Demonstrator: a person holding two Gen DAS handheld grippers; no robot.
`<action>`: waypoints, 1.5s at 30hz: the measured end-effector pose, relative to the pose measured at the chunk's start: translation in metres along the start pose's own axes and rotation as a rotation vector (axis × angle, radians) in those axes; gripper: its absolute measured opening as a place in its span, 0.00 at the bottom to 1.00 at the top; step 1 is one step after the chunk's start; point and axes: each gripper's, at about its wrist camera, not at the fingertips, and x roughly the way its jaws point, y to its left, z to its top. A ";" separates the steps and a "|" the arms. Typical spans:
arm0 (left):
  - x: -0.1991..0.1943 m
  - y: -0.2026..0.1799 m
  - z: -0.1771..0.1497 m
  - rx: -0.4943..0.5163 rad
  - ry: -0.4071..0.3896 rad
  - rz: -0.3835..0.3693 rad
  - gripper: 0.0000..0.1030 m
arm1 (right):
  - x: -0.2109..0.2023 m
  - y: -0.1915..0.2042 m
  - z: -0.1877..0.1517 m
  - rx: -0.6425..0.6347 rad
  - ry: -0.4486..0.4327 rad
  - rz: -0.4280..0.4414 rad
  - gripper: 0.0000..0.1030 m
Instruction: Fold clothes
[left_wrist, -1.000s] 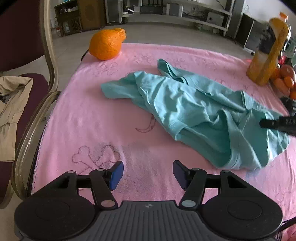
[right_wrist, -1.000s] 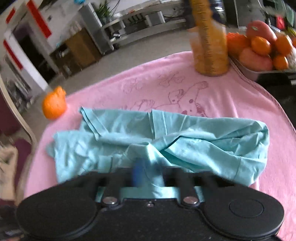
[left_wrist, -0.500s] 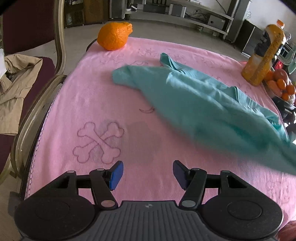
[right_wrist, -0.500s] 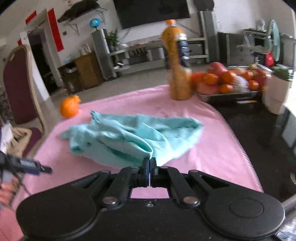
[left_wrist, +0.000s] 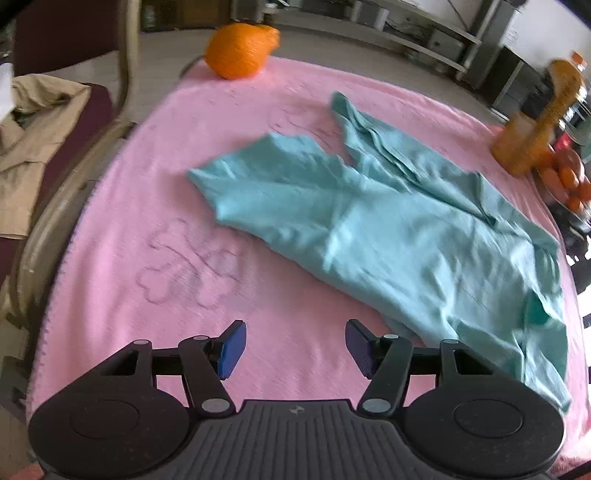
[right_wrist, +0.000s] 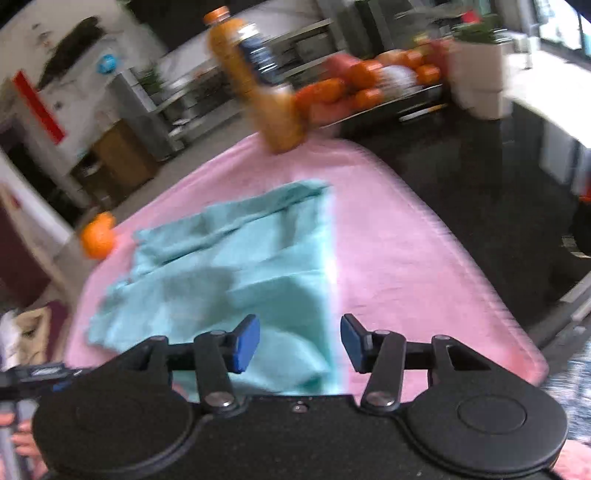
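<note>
Both my grippers, left (left_wrist: 295, 347) and right (right_wrist: 300, 341), now gape wide: right has dropped the crumpled teal cotton shirt (left_wrist: 388, 229) onto the pink towel (left_wrist: 155, 184), spread, unfolded.

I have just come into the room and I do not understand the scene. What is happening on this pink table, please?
A person is folding clothes with a two-finger gripper in each hand. A teal T-shirt lies crumpled and spread on the pink blanket. The left gripper and the right gripper are both open and hold nothing; the right one hovers over the shirt's near edge. An orange fruit, a juice bottle and a fruit tray stand at the table's edges.
</note>
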 end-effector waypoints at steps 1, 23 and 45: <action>-0.001 0.002 0.002 -0.006 -0.007 0.012 0.58 | 0.005 0.009 0.000 -0.019 0.016 0.036 0.47; 0.040 0.042 0.063 -0.047 0.102 -0.010 0.58 | 0.140 0.193 -0.003 -0.471 0.308 0.297 0.41; 0.044 0.006 0.109 -0.129 -0.129 -0.167 0.34 | 0.165 0.166 0.024 -0.375 0.222 0.161 0.04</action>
